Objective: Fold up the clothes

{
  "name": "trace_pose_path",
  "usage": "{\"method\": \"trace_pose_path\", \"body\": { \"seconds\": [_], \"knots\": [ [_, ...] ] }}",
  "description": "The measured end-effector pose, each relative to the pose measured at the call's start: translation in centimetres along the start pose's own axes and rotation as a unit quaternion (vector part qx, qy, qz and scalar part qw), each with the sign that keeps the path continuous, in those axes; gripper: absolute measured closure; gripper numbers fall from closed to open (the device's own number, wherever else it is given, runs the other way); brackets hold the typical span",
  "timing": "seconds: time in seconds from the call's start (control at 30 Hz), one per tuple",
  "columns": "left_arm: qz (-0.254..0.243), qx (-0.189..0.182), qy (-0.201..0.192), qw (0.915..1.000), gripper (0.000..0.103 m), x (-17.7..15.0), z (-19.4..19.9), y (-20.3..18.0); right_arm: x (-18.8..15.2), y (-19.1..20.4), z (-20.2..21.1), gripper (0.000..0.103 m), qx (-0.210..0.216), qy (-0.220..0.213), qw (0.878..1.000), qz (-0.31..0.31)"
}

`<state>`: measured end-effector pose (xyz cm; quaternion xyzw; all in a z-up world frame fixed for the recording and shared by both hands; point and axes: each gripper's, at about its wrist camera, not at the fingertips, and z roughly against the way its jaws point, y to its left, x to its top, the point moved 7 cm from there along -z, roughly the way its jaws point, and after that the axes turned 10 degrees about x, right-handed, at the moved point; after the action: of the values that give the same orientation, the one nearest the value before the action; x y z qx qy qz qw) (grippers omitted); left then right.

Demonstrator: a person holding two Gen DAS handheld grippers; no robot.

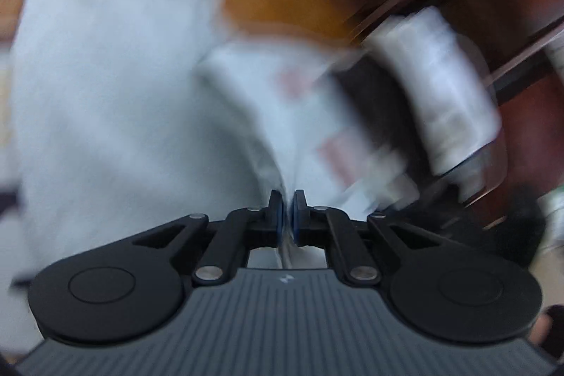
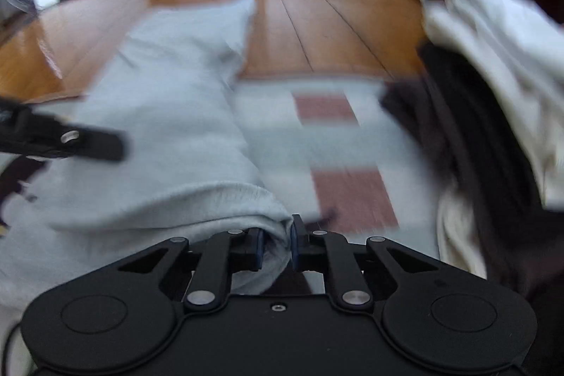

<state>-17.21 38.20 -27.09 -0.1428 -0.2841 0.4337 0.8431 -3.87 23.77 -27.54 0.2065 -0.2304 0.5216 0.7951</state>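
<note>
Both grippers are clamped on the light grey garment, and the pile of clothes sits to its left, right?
Not quite: the pile of clothes sits to the right of the grey garment, per the right wrist view. The left gripper and right gripper are both clamped on it.

The garment (image 2: 169, 115) lies spread on the floor (image 2: 317, 20), running forward and to the left of the right gripper (image 2: 276, 245), whose jaws pinch its near folded edge. To the right of that gripper a mat (image 2: 338, 143) lies on the floor, partly under the garment. Further right, a pile of clothes (image 2: 493, 66) rests beside the mat. The left gripper (image 1: 288, 217) grips a fold of the garment (image 1: 105, 76), which stretches ahead and to its left; the pile (image 1: 433, 87) sits to its right.
</note>
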Motion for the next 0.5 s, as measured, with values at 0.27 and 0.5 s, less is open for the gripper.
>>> {"method": "trace_pose_path", "body": {
  "seconds": [0.27, 0.5],
  "knots": [
    [0.021, 0.026, 0.056, 0.9979, 0.076, -1.8, 1.5, 2.6, -0.9, -1.1, 0.4, 0.086, -0.020, 0.019, 0.999, -0.030],
    [0.039, 0.103, 0.037, 0.9932, 0.049, -2.9, 6.6, 6.8, -3.1, -4.1, 1.8, 0.071, 0.001, 0.064, 0.995, -0.075]
  ]
}}
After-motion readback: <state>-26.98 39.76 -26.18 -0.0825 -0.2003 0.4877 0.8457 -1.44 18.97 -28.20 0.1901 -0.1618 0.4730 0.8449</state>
